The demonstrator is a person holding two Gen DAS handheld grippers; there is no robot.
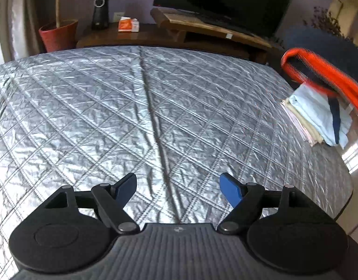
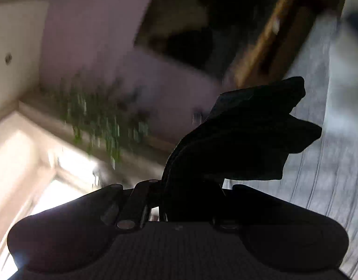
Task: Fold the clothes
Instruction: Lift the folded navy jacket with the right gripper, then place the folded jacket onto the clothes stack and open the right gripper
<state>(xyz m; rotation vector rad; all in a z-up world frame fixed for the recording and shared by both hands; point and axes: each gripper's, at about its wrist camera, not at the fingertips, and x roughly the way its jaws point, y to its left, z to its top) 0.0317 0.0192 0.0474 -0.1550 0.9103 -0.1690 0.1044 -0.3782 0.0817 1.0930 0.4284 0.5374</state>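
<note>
My left gripper (image 1: pixel 178 189) is open and empty, with its blue pads (image 1: pixel 230 190) spread above the silver quilted bed cover (image 1: pixel 109 116). A stack of folded clothes (image 1: pixel 318 116), pale blue on top over cream and white, lies at the bed's right edge. My right gripper (image 2: pixel 179 200) is shut on a bunched dark garment (image 2: pixel 249 135) and holds it up in the air, tilted steeply; the view is blurred. In the left wrist view, an orange part of the right gripper (image 1: pixel 318 70) and a dark strip of cloth (image 1: pixel 335 119) appear blurred above the stack.
Beyond the bed stand a wooden TV stand (image 1: pixel 202 30) with a black TV (image 1: pixel 225 0), a speaker (image 1: pixel 100 11), an orange box (image 1: pixel 129 24) and a red plant pot (image 1: pixel 59 35). Trailing green plants (image 2: pixel 97 116) hang along a ledge.
</note>
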